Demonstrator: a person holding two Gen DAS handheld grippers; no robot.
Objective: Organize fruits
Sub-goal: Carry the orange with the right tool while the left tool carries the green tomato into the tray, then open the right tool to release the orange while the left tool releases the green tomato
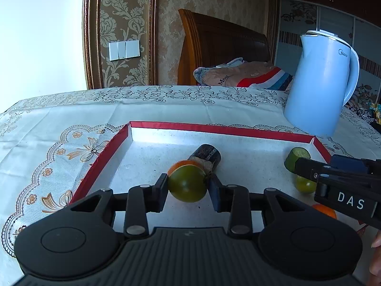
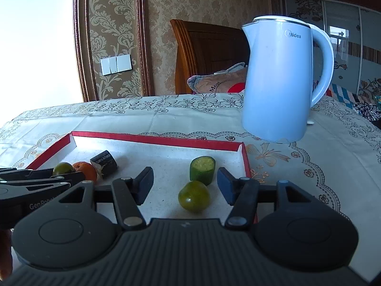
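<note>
Ribbed black plastic fills the foreground of both wrist views, each housing flanked by two round discs and hinged linkage arms. From it, the left gripper (image 1: 187, 187) pinches a smooth, glossy green fruit (image 1: 187, 183) between its flat pads, holding it over the speckled white floor of a shallow red-rimmed tray (image 1: 166, 125). Just behind that fruit sit an orange citrus (image 1: 177, 164) and a dark, stubby cylinder (image 1: 207, 155) lying on its side, its cut end rough and pale. The right gripper (image 2: 184, 186) stands spread, its pads clear on either side of a second green fruit (image 2: 194, 196) that rests on the tray floor; no pad touches it. Just beyond that fruit stands a short cucumber chunk (image 2: 202, 169), upright, its pale cut face turned up, near the tray's right wall. Past the tray, on a white tablecloth (image 2: 166, 116) printed with floral scrollwork, stands a tall pale-blue electric kettle (image 2: 277, 81) with a curved handle. A carved wooden headboard (image 2: 202, 47) and damask-patterned wallpaper (image 2: 114, 23) close the scene behind.
</note>
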